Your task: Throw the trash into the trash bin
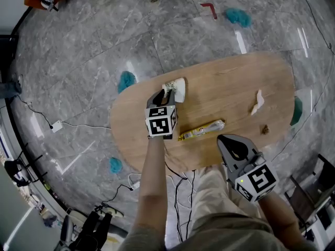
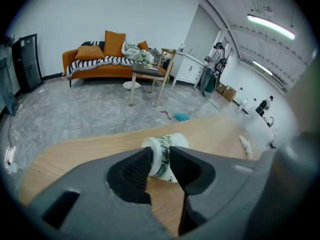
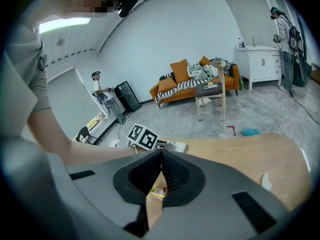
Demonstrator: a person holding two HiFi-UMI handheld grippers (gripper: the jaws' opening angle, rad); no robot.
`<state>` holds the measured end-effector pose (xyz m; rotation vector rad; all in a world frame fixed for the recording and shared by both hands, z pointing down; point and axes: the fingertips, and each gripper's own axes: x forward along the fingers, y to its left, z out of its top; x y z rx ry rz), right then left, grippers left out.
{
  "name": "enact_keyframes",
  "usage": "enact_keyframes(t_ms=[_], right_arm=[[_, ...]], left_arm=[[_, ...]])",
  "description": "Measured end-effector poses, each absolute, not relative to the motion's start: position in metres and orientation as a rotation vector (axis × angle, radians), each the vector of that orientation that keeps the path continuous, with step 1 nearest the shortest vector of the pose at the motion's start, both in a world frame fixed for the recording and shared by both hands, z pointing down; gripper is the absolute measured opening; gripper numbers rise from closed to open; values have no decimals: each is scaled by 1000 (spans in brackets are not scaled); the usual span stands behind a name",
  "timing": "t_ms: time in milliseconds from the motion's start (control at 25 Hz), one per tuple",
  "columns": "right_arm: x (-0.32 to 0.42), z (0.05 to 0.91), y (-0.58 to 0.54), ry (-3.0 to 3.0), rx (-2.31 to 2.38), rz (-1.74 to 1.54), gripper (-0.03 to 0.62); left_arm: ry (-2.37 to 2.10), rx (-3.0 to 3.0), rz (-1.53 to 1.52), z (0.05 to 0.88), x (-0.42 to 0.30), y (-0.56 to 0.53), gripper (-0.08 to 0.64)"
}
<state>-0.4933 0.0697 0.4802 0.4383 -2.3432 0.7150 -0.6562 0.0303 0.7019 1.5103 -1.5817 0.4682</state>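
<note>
A: State of the left gripper (image 2: 160,159)?
B: It was clamped on a white paper cup with green print (image 2: 167,141), pads against both its sides. The cup lay on its side on the oval light-wood tabletop (image 1: 230,77), near the left end in the head view.
A: And the right gripper (image 3: 160,153)?
B: Jaws together, nothing in them. It hung over the near edge of the tabletop, well apart from the cup.
A: Other trash?
B: A long yellow foil wrapper (image 1: 202,129) lay flat between the two grippers, nearer the left one. A crumpled white tissue (image 1: 257,102) lay toward the right end. A small brown scrap (image 1: 265,129) sat near it, closer to the edge. None touched.
A: Floor?
B: Glossy grey marble-look tiles (image 1: 78,56). There were teal fluffy lumps (image 1: 238,16) around the table, white cables (image 1: 73,124) at the left and a red corner mark (image 1: 210,9) at the far side.
A: Room?
B: An orange sofa (image 2: 95,64) stood against the white wall. In front was a wooden-legged piece (image 2: 150,76), chair or small table, couldn't tell. A white cabinet (image 2: 189,68) stood to its right.
</note>
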Motion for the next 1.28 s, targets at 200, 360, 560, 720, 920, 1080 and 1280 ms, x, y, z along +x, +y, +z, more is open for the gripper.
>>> enact_keyframes(t_ms=[200, 360, 560, 720, 920, 1080, 1280], right_arm=[[-498, 472, 69, -2366, 435, 706, 9], [-499, 464, 67, -2383, 433, 692, 9], [-500, 451, 66, -2403, 436, 669, 9], [-501, 436, 66, -2427, 442, 642, 9], [-503, 418, 62, -2458, 449, 609, 9], [-503, 400, 62, -2488, 451, 579, 9], [-499, 385, 64, -2513, 454, 561, 8]], left_arm=[[-1591, 1494, 457, 693, -658, 39, 123], [-1603, 1493, 439, 681, -659, 42, 121], [-1619, 1499, 424, 662, -660, 44, 120], [-1627, 1497, 408, 646, -658, 48, 120], [-1632, 1503, 388, 625, -653, 51, 120], [-1645, 1500, 370, 605, -650, 55, 120], [-1648, 1500, 352, 581, -643, 64, 120]])
